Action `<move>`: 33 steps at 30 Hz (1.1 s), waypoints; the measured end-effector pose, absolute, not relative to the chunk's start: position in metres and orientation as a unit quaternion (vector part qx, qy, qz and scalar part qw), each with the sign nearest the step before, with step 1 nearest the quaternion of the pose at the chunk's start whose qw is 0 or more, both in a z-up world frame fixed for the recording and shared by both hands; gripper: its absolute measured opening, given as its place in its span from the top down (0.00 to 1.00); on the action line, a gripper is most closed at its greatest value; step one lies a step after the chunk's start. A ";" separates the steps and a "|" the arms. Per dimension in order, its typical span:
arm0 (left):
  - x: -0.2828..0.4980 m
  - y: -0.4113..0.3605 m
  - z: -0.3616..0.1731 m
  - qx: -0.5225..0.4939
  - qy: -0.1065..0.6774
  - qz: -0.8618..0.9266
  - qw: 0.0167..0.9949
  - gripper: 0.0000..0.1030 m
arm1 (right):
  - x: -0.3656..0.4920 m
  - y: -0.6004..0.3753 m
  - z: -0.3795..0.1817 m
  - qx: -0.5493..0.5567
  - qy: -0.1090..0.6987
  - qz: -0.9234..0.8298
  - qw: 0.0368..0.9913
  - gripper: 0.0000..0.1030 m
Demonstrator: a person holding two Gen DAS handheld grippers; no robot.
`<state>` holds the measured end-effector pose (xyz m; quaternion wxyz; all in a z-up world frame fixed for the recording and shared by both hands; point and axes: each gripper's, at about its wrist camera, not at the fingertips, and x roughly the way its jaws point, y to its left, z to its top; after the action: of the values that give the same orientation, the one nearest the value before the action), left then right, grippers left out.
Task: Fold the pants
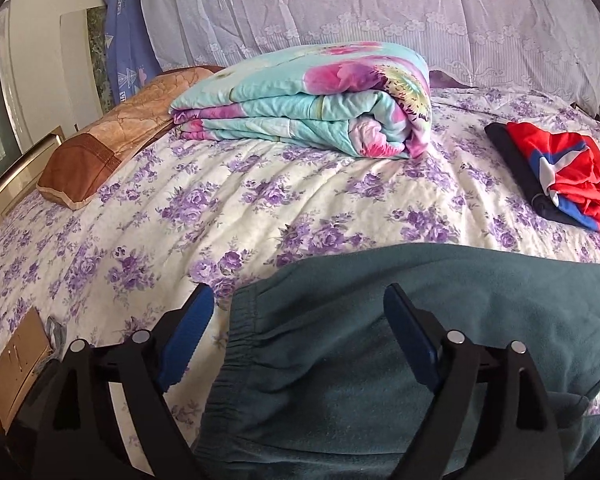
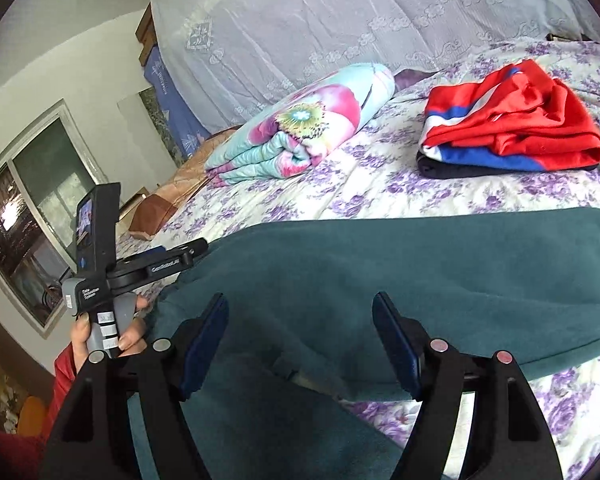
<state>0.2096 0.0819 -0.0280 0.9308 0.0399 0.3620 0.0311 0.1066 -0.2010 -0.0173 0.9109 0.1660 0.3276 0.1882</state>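
Dark teal fleece pants (image 1: 380,344) lie spread on the floral bedsheet (image 1: 260,200), the elastic waistband toward the left. My left gripper (image 1: 298,300) is open, its blue pads straddling the waistband edge just above the cloth. In the right wrist view the pants (image 2: 400,276) stretch across the bed. My right gripper (image 2: 298,312) is open over the crotch area, empty. The left gripper's body (image 2: 100,264) and the hand holding it show at the left of that view.
A folded floral quilt (image 1: 308,104) lies at the back of the bed. A red, blue and white garment on a dark one (image 1: 560,176) lies at the right. A brown pillow (image 1: 112,136) is at the left. A lace curtain (image 1: 380,12) hangs behind.
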 end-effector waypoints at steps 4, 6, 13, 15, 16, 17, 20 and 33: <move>0.212 0.087 -0.030 0.025 0.376 0.018 0.926 0.11 | 0.110 -0.218 -0.009 0.155 0.324 0.152 0.921 0.25; 0.217 0.093 -0.032 0.008 0.395 -0.001 0.919 0.11 | 0.109 -0.226 -0.003 0.150 0.315 0.144 0.926 0.25; 0.236 0.134 -0.047 -0.120 0.456 -0.079 0.878 0.12 | 0.120 -0.251 0.018 0.102 0.314 0.157 0.931 0.25; 0.239 0.143 -0.052 -0.157 0.467 -0.104 0.864 0.16 | 0.129 -0.261 0.018 0.081 0.327 0.151 0.929 0.25; 0.240 0.147 -0.053 -0.167 0.468 -0.106 0.862 0.19 | 0.132 -0.266 0.016 0.077 0.333 0.154 0.927 0.25; 0.241 0.149 -0.053 -0.172 0.468 -0.106 0.860 0.26 | 0.135 -0.270 0.014 0.076 0.340 0.159 0.924 0.25; 0.243 0.152 -0.055 -0.178 0.468 -0.107 0.859 0.40 | 0.150 -0.282 0.007 0.067 0.360 0.165 0.916 0.25; 0.244 0.155 -0.053 -0.149 0.446 -0.059 0.880 0.79 | 0.214 -0.300 -0.028 -0.063 0.423 0.201 0.881 0.46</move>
<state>0.2444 0.1549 -0.0529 0.8804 -0.1490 0.4464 -0.0587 0.2139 -0.2996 -0.0280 0.8811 -0.0633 0.4232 0.2014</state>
